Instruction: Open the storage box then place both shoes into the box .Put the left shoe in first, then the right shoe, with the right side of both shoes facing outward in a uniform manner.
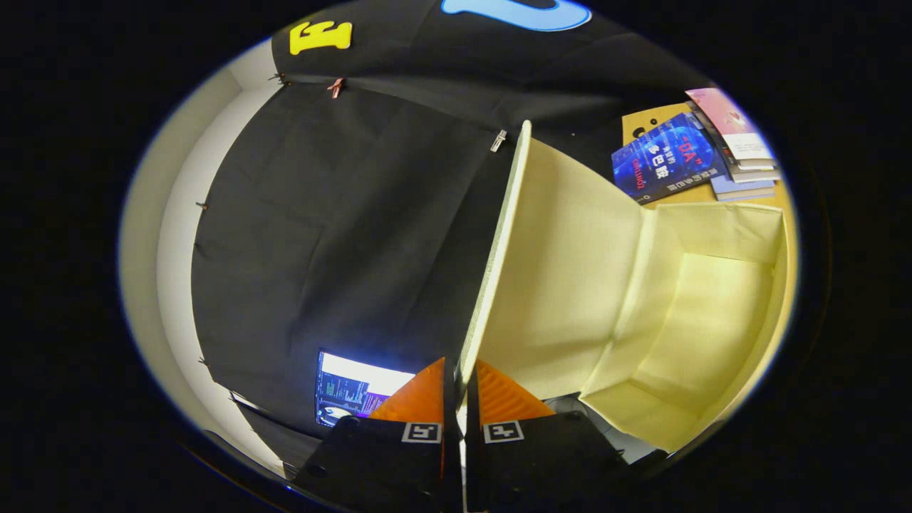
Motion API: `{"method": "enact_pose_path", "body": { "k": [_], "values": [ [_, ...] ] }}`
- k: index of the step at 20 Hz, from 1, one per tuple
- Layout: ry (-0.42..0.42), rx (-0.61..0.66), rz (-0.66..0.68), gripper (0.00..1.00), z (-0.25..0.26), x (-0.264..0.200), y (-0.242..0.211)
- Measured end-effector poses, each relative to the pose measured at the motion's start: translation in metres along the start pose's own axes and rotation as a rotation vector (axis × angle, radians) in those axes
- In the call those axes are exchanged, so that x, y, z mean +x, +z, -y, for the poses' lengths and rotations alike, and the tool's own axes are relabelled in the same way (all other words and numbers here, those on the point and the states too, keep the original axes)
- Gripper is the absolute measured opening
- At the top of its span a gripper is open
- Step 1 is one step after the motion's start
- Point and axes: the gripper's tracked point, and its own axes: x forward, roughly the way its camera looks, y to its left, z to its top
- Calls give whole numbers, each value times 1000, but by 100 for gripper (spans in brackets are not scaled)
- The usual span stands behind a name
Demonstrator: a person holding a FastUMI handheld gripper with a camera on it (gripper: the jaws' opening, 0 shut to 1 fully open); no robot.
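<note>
Between the two fingers of the gripper [459,385], the thin edge of the storage box's lid [570,271] is pinched: the fingers stand nearly closed, one on each face of the panel, and both press on it. From that grip the lid's edge runs straight away from the fingertips, its long line reaching up and ahead toward the booth's black cloth wall [342,214]. The lid's pale yellow inner face is turned to the right of the fingers.

Just beyond and to the right, joined to the lid along a soft fold, sits the storage box [712,313] itself, its fabric-lined hollow open and turned toward the camera. The view is tilted, so I cannot tell whether the box rests flat. It sits on a wooden table [784,203].

To the left of the fingers, close by, a lit screen [349,392] glows against the cloth.

Farther off, past the box, a stack of books [702,153] lies on the table, a blue-covered one foremost.
</note>
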Motion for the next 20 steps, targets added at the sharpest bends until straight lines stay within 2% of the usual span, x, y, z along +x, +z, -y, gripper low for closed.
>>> {"method": "enact_pose_path", "body": {
  "k": [5, 8, 10, 12, 13, 17, 20],
  "values": [
    [-53, 18, 5, 10, 5, 38, 7],
    [-113, -30, 31, 55, 24, 34, 11],
    [-221, -107, 62, 85, 53, 15, 16],
    [-317, -196, 134, 91, 75, -15, 31],
    [-360, -231, 164, 98, 81, -39, 34],
    [-546, -307, 284, 98, 120, -120, 54],
    [-725, -342, 309, 98, 164, -193, 48]
  ]
}}
